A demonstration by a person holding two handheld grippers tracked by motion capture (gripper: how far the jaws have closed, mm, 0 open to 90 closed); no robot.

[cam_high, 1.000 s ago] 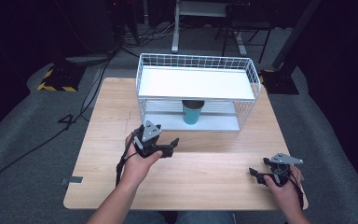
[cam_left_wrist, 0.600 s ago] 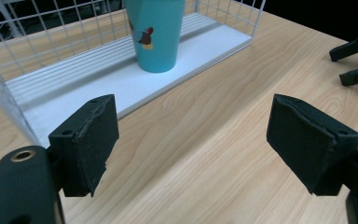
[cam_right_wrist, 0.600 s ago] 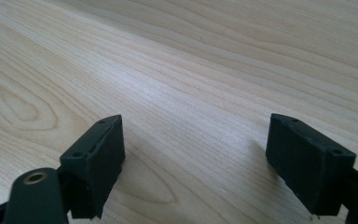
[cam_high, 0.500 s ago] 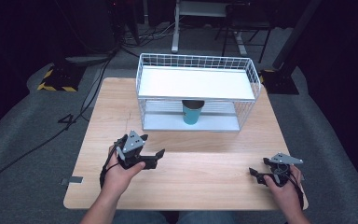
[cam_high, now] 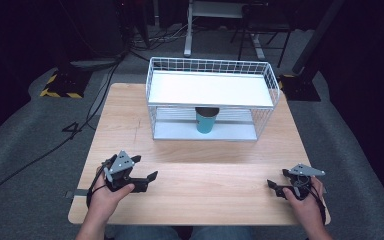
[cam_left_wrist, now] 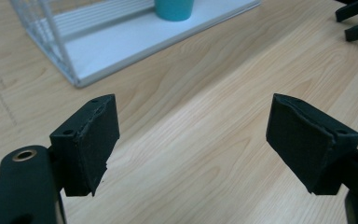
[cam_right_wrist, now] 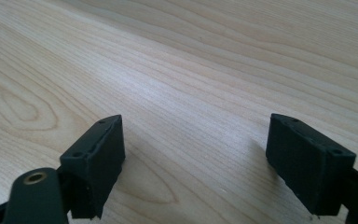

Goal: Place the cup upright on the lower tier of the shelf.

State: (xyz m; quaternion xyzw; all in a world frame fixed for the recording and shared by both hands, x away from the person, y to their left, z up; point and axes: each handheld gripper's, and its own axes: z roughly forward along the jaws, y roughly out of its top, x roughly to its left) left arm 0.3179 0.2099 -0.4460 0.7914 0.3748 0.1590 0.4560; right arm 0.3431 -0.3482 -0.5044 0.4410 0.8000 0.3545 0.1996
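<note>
Overhead, teal cup under white shelf

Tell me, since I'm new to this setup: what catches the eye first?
A white wire rack stands at the table's far middle, with a teal cup on its lower shelf. Near the front edge, the left gripper and right gripper sit wide apart, both open and holding nothing.

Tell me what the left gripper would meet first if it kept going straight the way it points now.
Probably nothing for a good stretch: the left gripper is open, with bare table ahead of it. Farther along that line, roughly, is the right gripper, while the wire rack with the teal cup sits off to one side. Depth is unclear.
</note>
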